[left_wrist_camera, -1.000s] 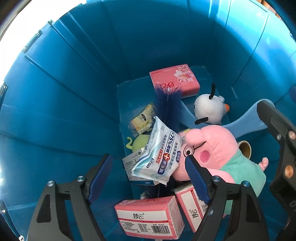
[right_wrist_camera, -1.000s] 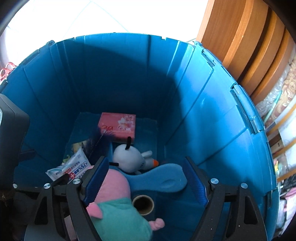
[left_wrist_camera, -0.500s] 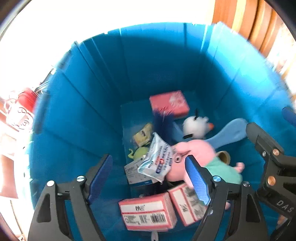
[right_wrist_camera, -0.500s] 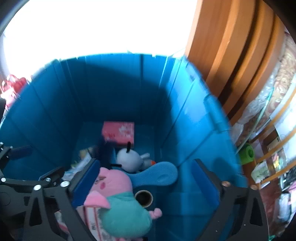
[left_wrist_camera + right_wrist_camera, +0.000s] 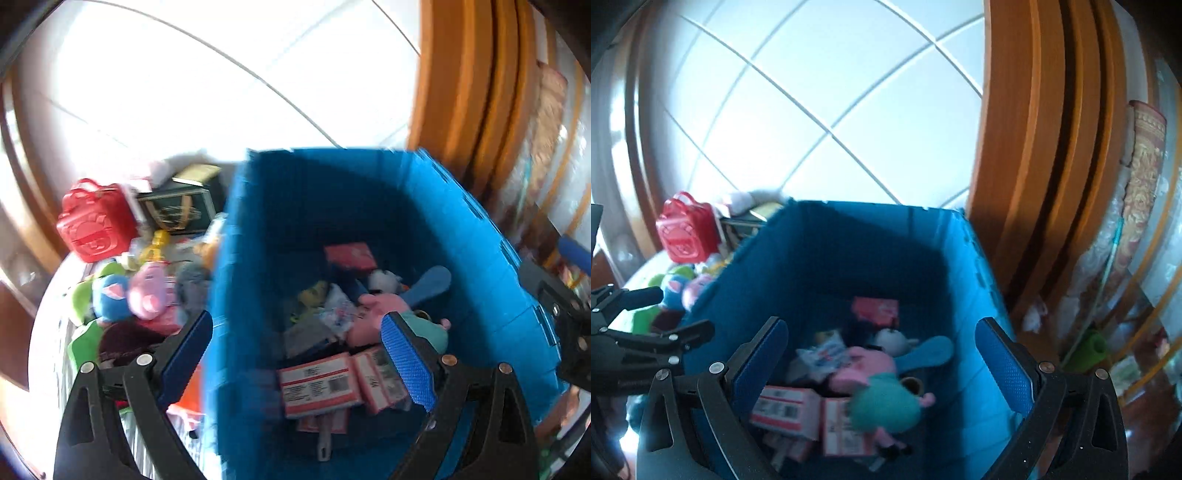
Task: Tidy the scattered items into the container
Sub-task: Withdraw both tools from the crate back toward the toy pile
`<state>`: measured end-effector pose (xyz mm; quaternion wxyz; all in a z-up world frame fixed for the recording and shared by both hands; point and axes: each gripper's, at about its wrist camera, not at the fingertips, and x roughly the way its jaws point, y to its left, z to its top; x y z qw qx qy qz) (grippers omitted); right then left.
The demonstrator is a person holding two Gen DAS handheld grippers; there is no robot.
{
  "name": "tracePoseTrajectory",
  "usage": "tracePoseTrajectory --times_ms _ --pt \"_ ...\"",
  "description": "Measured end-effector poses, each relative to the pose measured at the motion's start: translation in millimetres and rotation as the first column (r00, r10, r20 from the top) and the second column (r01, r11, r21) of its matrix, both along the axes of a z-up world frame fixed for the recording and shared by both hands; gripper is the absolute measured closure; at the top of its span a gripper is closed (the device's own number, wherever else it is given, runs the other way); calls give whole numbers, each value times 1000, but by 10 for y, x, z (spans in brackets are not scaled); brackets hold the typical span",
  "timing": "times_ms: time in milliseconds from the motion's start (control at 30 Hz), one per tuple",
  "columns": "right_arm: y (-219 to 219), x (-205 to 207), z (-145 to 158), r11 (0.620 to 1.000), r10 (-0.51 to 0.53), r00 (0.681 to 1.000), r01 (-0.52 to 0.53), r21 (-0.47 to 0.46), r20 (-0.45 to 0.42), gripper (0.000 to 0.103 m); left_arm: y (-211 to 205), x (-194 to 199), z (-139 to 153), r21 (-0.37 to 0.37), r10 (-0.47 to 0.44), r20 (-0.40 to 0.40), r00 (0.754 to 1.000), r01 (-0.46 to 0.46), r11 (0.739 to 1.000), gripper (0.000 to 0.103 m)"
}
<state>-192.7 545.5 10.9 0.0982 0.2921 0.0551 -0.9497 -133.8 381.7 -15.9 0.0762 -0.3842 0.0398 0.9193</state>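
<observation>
The blue container (image 5: 369, 206) stands on a white tiled floor (image 5: 820, 92), against a wooden door frame (image 5: 1034, 147) on its right side. Inside, on the bottom, lies a pink pig plush in a teal dress (image 5: 879, 391), with a white plush (image 5: 892, 341) and a blue spoon-shaped scoop (image 5: 923, 356) just behind it, a red tissue pack (image 5: 351, 256) at the far wall, a white and blue wipes packet (image 5: 823, 354) to the left, and two pink boxed tissue packs (image 5: 319, 384) nearest the cameras. A small brown roll (image 5: 911, 386) sits beside the pig. Outside the container, to its left, a heap of scattered items remains: a red toy bag (image 5: 96, 221), a dark green box (image 5: 177, 212), a pink and blue plush (image 5: 129, 295) and a green plush (image 5: 81, 295). The left gripper (image 5: 295, 354) hangs above the container's left wall, its blue-padded fingers (image 5: 406, 365) spread wide and holding nothing. The right gripper (image 5: 882, 365) hangs above the container's opening, fingers (image 5: 1008, 365) likewise spread apart and empty. Both views are blurred.
</observation>
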Motion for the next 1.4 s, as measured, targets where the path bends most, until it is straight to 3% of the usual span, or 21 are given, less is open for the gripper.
tracePoseTrajectory --times_ms 267,700,1000,1267,1400 --pt "-702 620 -36 997 60 996 -63 -41 -69 0 -966 532 126 32 71 -149 986 -67 997 9" --pt "-2667 1003 -353 989 83 995 -89 -121 -51 0 -3241 548 -376 -3 144 -129 981 -146 989 9" --pt "-3501 1028 -847 991 109 992 -104 -86 64 0 -4175 340 -1027 -16 199 14 980 -199 980 9" --pt "-3761 615 -1559 989 139 968 -127 -70 210 0 -4363 100 -1758 -25 253 168 953 -252 967 9" --pt "-3811 389 -1867 985 164 946 -143 -95 280 0 -4375 31 -2020 -62 272 193 943 -265 962 9"
